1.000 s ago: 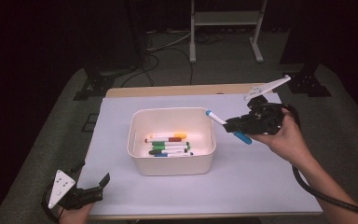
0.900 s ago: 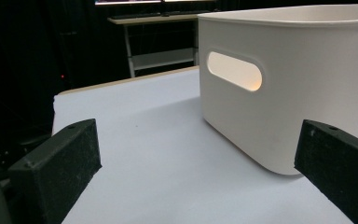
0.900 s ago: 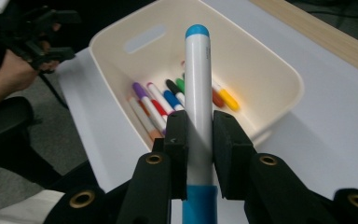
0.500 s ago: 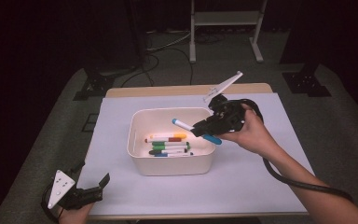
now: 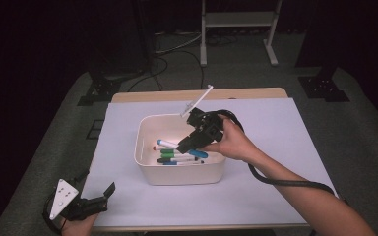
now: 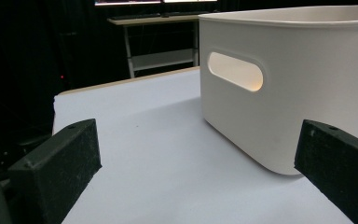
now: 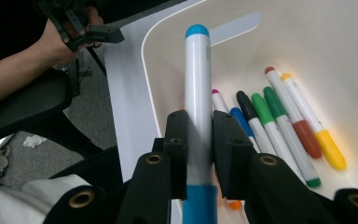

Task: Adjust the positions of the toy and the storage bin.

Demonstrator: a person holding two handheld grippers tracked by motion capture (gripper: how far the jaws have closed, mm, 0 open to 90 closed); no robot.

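Blue-capped marker point(image 7: 198, 93) in right hand-held gripper point(image 7: 198, 154) — above bin rim point(image 7: 145, 51).

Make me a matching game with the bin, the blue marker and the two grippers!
Things:
1. blue marker
2. white bin
3. left gripper
4. yellow marker

States or places:
A. lying on the bottom of the bin
B. jaws open, near the table's front left corner
C. clamped between the jaws of the right gripper
D. standing on the pale sheet in the middle of the table

Pairs: 1-C, 2-D, 3-B, 4-A
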